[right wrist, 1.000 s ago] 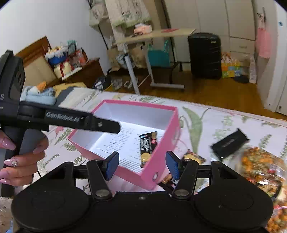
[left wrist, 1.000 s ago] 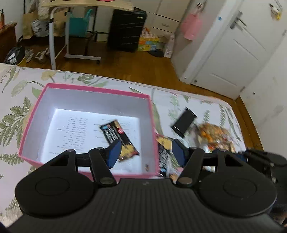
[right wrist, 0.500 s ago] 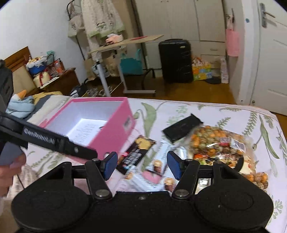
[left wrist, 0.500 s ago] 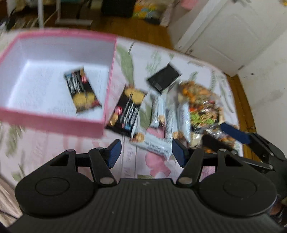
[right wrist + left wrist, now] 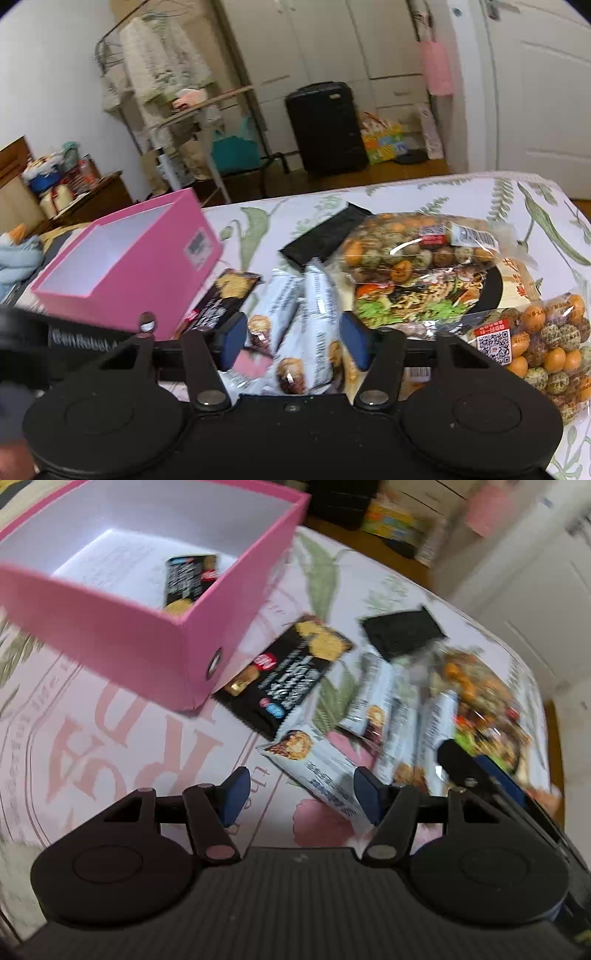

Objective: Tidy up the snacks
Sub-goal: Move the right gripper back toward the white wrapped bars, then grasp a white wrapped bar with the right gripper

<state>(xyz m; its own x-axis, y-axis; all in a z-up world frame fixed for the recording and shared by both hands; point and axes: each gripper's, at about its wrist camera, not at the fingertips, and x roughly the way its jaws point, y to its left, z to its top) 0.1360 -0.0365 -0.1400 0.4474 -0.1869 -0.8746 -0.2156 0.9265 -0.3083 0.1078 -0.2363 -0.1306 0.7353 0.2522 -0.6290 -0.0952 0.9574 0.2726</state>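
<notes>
Hovering with jaws spread, the left hand-held gripper (image 5: 297, 794) frames a white snack bar (image 5: 317, 771) on the bed (image 5: 110, 760) — the right hand-held gripper (image 5: 291, 341), equally spread, straddles more bars (image 5: 314, 321) right of the pink box (image 5: 129, 269).

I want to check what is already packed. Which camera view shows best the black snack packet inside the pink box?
The left wrist view: it looks down into the pink box, where the black snack packet lies on the white floor, blurred. The right wrist view shows the box side-on; its wall hides the packet.
</notes>
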